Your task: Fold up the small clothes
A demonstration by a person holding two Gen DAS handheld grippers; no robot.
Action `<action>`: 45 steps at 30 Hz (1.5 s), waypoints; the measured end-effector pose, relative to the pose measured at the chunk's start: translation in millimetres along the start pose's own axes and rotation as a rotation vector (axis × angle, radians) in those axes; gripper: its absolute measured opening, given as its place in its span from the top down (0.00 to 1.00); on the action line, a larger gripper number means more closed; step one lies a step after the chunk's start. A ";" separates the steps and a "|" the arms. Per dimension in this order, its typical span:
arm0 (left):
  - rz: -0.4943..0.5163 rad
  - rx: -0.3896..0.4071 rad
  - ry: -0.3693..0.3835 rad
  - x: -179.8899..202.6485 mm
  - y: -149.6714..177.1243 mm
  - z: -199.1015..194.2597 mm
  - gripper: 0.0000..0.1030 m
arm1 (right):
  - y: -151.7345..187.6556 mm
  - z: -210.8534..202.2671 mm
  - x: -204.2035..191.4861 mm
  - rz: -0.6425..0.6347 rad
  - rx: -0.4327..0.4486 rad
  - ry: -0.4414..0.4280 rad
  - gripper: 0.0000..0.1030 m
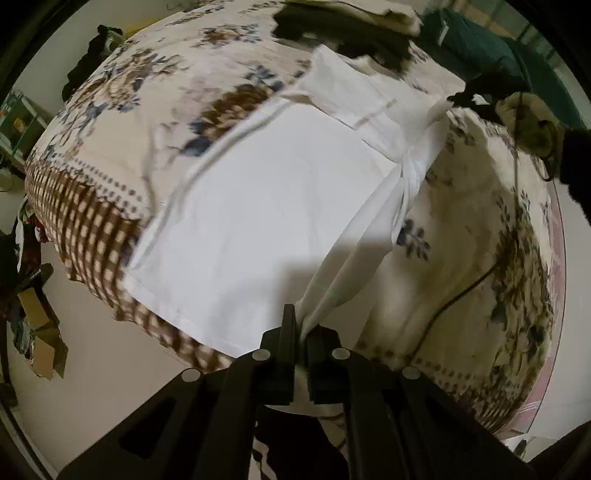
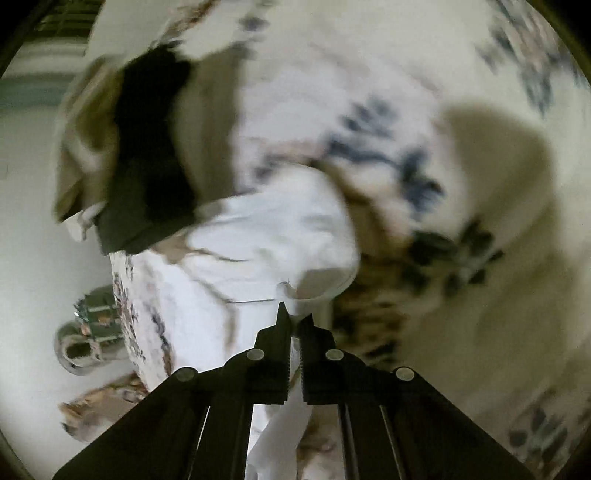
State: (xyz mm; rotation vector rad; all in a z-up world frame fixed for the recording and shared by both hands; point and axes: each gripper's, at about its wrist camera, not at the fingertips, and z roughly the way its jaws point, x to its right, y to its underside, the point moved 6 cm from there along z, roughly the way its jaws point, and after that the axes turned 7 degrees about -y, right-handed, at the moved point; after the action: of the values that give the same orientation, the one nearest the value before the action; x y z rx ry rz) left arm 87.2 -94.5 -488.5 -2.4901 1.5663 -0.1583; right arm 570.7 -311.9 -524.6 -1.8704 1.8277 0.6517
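Observation:
A white garment (image 1: 266, 206) lies spread on a floral bed cover (image 1: 155, 103), its near end hanging over the bed's edge. My left gripper (image 1: 301, 325) is shut on a bunched corner of it, lifted off the bed. In the left wrist view my right gripper (image 1: 463, 98), held by a gloved hand (image 1: 528, 122), pinches the garment's far corner. In the blurred right wrist view the right gripper (image 2: 295, 321) is shut on white cloth (image 2: 258, 251), which runs down between its fingers.
Dark and beige clothes (image 1: 343, 29) are piled at the bed's far end, seen also as a dark garment (image 2: 147, 155). A shoe (image 2: 85, 339) stands on the floor beside the bed. Cardboard and clutter (image 1: 33, 314) lie on the floor at left. A thin cable (image 1: 461, 291) crosses the cover.

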 end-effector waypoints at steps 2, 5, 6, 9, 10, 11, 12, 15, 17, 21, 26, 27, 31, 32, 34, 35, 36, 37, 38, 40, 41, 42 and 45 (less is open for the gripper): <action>-0.018 0.002 0.008 -17.9 -4.4 -2.3 0.98 | -3.8 -4.1 -41.3 -0.052 0.003 0.045 0.96; -0.059 0.010 0.005 -51.3 -10.4 -2.1 0.98 | -8.4 8.1 -98.7 -0.142 -0.021 0.127 0.96; -0.080 0.011 0.005 -64.7 -12.7 -0.3 0.98 | -10.4 21.7 -121.9 -0.173 -0.033 0.160 0.96; -0.133 0.013 0.014 -97.2 -18.1 7.4 0.98 | -18.1 72.6 -183.5 -0.262 -0.070 0.260 0.97; -0.144 0.014 0.015 -105.8 -19.4 10.4 0.98 | -20.2 88.4 -198.8 -0.289 -0.076 0.291 0.97; -0.164 0.014 0.016 -117.7 -20.7 16.3 0.98 | -22.1 103.4 -211.8 -0.314 -0.085 0.323 0.97; -0.179 0.010 0.016 -126.8 -21.3 22.4 0.98 | -23.0 122.0 -224.1 -0.334 -0.096 0.353 0.97; -0.227 -0.004 0.016 -153.7 -22.5 46.2 0.98 | -26.1 169.7 -248.2 -0.384 -0.115 0.438 0.97; -0.258 -0.023 0.023 -168.4 -23.4 66.5 0.98 | -27.5 197.9 -251.9 -0.392 -0.124 0.488 0.97; -0.277 -0.090 0.065 -185.2 -23.2 110.2 0.97 | -29.9 236.7 -243.0 -0.393 -0.136 0.563 0.97; -0.376 -0.220 0.188 -210.9 -11.5 147.3 0.83 | -27.7 246.6 -223.4 -0.274 -0.160 0.474 0.92; -0.411 -0.229 0.214 -221.7 -8.4 146.5 0.72 | -23.0 241.3 -220.3 -0.251 -0.168 0.441 0.85; -0.440 -0.208 0.221 -254.2 -10.2 135.9 0.59 | 24.0 203.3 -205.0 -0.201 -0.204 0.309 0.42; -0.434 -0.202 0.228 -257.7 -12.8 134.1 0.58 | 44.2 192.0 -198.0 -0.202 -0.218 0.297 0.42; -0.403 -0.192 0.271 -258.3 -23.0 132.1 0.57 | 88.0 174.9 -183.4 -0.193 -0.254 0.271 0.42; -0.387 -0.191 0.269 -256.2 -26.7 132.2 0.54 | 118.5 167.1 -169.2 -0.172 -0.284 0.266 0.42; -0.346 -0.194 0.264 -248.9 -33.1 133.5 0.53 | 143.9 162.2 -158.6 -0.148 -0.308 0.264 0.42; -0.314 -0.197 0.264 -243.4 -36.6 135.0 0.53 | 176.2 157.8 -144.1 -0.108 -0.333 0.254 0.42; -0.279 -0.199 0.258 -236.7 -40.5 137.1 0.53 | 210.3 154.6 -127.3 -0.060 -0.361 0.244 0.42; -0.202 -0.208 0.237 -219.9 -45.8 139.3 0.53 | 268.4 150.9 -100.2 0.038 -0.395 0.224 0.42; -0.171 -0.209 0.234 -211.2 -47.0 139.6 0.53 | 298.0 148.0 -86.8 0.096 -0.406 0.207 0.42; -0.136 -0.208 0.221 -203.6 -46.8 140.3 0.53 | 318.6 148.4 -77.6 0.134 -0.407 0.193 0.42; -0.086 -0.209 0.198 -191.4 -45.4 139.4 0.53 | 378.2 143.1 -53.0 0.234 -0.389 0.167 0.42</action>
State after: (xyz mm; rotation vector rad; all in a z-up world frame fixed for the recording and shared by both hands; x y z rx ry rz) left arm 70.9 112.0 -611.9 -2.7808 1.6262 -0.2746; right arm 188.2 -192.8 -600.7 -2.0153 2.1754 1.0223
